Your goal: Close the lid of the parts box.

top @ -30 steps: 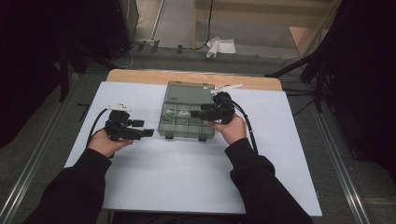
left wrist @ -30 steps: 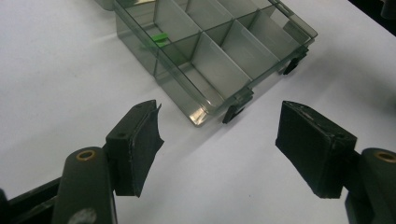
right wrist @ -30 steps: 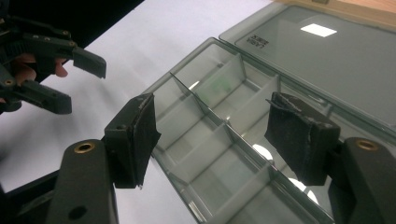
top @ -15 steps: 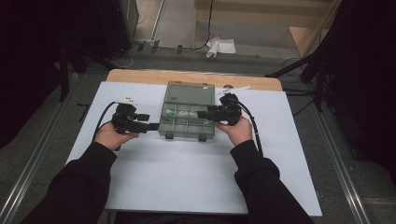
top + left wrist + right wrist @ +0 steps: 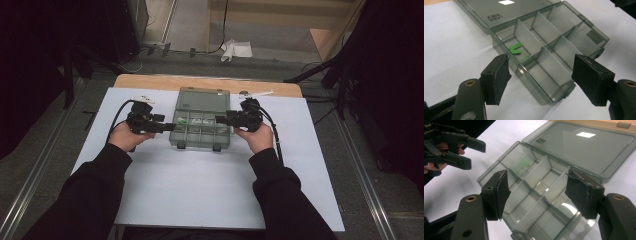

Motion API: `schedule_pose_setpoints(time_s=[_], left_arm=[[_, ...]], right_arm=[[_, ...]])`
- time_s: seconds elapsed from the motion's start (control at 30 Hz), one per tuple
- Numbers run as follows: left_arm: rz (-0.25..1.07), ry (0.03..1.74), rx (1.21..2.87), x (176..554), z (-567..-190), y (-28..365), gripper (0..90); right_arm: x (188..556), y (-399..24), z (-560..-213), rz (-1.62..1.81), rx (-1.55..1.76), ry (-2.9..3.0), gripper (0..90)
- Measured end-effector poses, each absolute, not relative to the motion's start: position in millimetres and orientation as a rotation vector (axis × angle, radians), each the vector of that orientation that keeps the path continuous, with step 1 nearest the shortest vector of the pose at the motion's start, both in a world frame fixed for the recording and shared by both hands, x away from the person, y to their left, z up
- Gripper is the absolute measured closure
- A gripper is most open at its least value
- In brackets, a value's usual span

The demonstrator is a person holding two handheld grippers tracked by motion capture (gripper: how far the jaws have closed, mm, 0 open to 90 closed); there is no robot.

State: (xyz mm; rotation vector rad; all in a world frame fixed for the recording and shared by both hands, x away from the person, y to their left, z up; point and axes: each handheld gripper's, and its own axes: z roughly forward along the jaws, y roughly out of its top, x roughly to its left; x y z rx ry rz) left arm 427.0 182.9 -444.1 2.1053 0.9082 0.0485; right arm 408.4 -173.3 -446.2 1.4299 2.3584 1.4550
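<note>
A smoky clear compartment box lies in the middle of the white table, its lid folded back on the far side. Small green pieces rest in one far compartment; the others look bare. My left gripper points right at the box's left wall. In its own view the left gripper is open, with the box's near corner ahead of the jaws. My right gripper points left over the box's right side. Its own view shows the right gripper open above the compartments, holding nothing.
The white table top ends in a wooden strip at the far side. Cables trail from both grippers. Black curtains and stands flank the table. In the right gripper view, the left gripper is seen across the box.
My left gripper has moved away from me and right, up to the box's left wall. My right gripper has shifted slightly to the right over the box. Both stay open.
</note>
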Motion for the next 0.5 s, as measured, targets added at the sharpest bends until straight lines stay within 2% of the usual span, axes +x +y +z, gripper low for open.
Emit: schedule_pose_setpoints(time_s=[0.5], left_arm=[[0.071, 0.993, 2.077, 456, -443, 175, 29.1]], right_arm=[[427, -178, -452, 1.419, 1.484, 2.347, 33.3]])
